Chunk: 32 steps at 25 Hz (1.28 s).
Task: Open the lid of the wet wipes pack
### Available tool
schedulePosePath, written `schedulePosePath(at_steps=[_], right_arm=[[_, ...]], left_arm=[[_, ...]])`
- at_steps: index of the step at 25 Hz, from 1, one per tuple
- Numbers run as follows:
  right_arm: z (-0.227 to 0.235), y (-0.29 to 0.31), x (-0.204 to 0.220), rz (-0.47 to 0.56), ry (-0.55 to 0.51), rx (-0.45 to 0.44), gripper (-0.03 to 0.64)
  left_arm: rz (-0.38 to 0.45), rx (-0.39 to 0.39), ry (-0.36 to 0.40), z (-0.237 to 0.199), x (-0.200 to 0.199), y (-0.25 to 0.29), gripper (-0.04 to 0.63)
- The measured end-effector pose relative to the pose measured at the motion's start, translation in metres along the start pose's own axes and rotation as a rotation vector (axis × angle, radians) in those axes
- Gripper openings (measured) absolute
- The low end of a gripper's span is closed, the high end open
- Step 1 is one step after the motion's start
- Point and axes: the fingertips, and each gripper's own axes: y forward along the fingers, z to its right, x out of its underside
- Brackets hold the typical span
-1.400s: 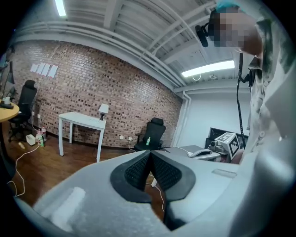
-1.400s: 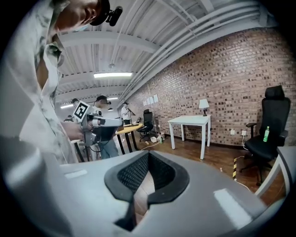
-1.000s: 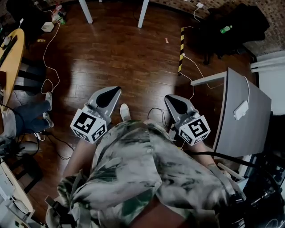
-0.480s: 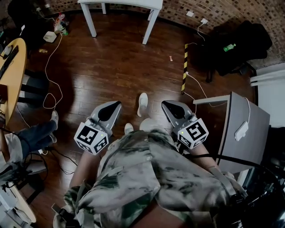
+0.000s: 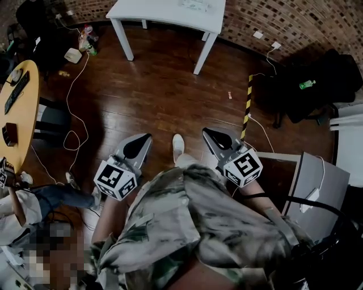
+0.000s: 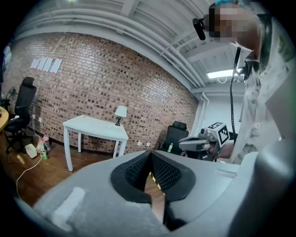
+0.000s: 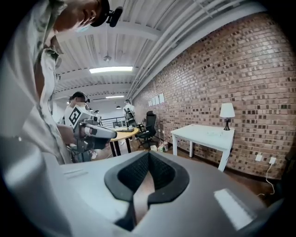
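I hold both grippers low in front of my body, above a dark wooden floor. My left gripper [image 5: 142,141] is shut with nothing between its jaws, and so is my right gripper [image 5: 209,135]. In the left gripper view the black pads [image 6: 138,169] meet at their tips, and the right gripper [image 6: 203,141] shows beyond them. In the right gripper view the pads [image 7: 159,173] also meet. A white table [image 5: 147,11] stands ahead with a small pale flat thing [image 5: 195,4] on top. I cannot tell whether that is the wipes pack. A lamp [image 7: 226,111] stands on the table too.
A round yellow table [image 5: 17,107] is at the left. A grey desk [image 5: 320,181] is at the right, with black bags [image 5: 317,85] behind it. White cables [image 5: 74,113] and a yellow-black strip [image 5: 247,107] lie on the floor. A seated person's leg [image 5: 57,195] is at lower left.
The white table has come further into the head view from the top. The floor has slid down as I walk toward it. Both grippers stay shut and level.
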Motion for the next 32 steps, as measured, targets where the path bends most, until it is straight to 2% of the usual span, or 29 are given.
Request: schedulePosePath(at_steps=[4, 8, 15, 23, 29, 32], right_arm=[[0.060, 0.040, -0.021, 0.012, -0.003, -0.019, 0.003], [0.110, 0.078, -0.037, 0.018, -0.038, -0.014, 0.003], [0.179, 0.104, -0.042, 0.006, -0.029, 0.005, 0.003], [0.263, 0.161, -0.056, -0.029, -0.002, 0.132, 0.003], [0.330, 0.227, -0.099, -0.030, -0.007, 0.208, 0.004], [0.352, 0.260, -0.120, -0.019, -0.010, 0.245, 0.004]], left_arm=[[-0.015, -0.012, 0.010, -0.042, -0.037, 0.051, 0.002], [0.008, -0.006, 0.028, -0.082, -0.069, 0.094, 0.002], [-0.005, 0.032, 0.038, -0.114, -0.096, 0.161, 0.002], [-0.035, 0.118, 0.034, -0.208, -0.123, 0.248, 0.002], [-0.044, 0.247, 0.041, -0.278, -0.172, 0.322, 0.002], [-0.075, 0.298, 0.060, -0.316, -0.184, 0.348, 0.002]])
